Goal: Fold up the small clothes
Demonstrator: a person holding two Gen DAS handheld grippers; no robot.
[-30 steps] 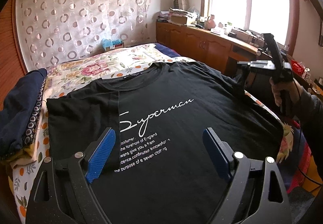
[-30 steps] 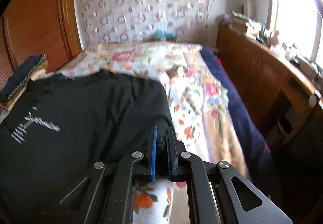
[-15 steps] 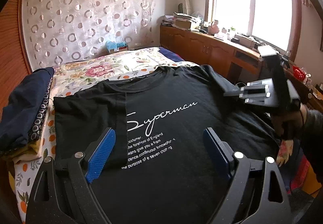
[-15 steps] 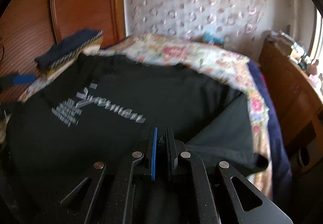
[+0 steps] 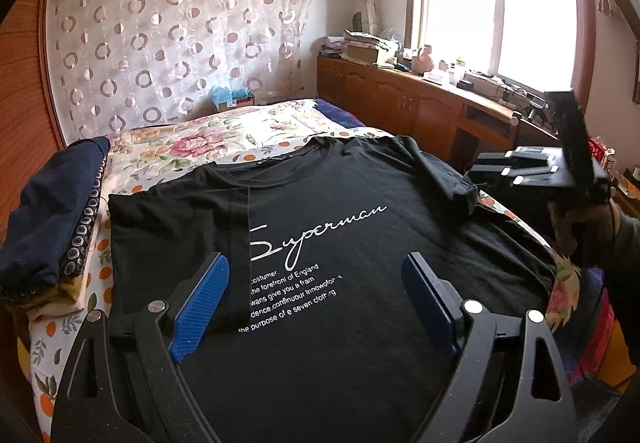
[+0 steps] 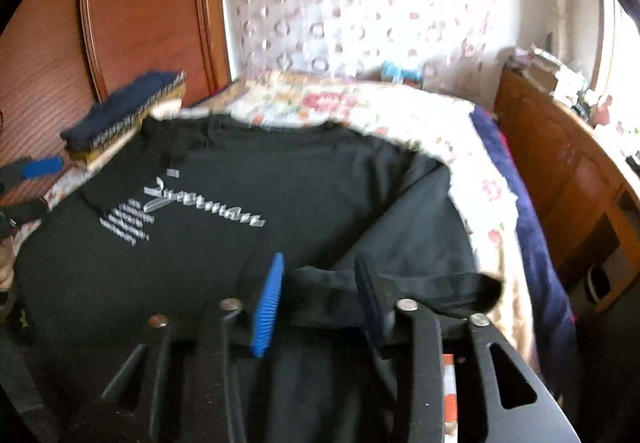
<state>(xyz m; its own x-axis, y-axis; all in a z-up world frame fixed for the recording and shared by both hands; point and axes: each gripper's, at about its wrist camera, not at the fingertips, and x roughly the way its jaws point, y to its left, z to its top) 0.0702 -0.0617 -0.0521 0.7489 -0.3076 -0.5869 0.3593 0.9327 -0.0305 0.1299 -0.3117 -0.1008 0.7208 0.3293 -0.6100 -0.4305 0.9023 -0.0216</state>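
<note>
The black T-shirt (image 5: 360, 243) lies flat across the bed (image 5: 192, 139), collar toward the headboard, its left side already folded in. The right gripper (image 6: 320, 299), the nearer, stands over the right sleeve (image 6: 420, 283), fingers parted, holding nothing. The left gripper (image 5: 316, 299) hovers wide open over the hem, empty.

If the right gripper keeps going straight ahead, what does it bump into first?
Probably the folded sleeve of the black T-shirt. The right gripper is open, with that cloth just ahead between its fingers, though depth is unclear.
</note>
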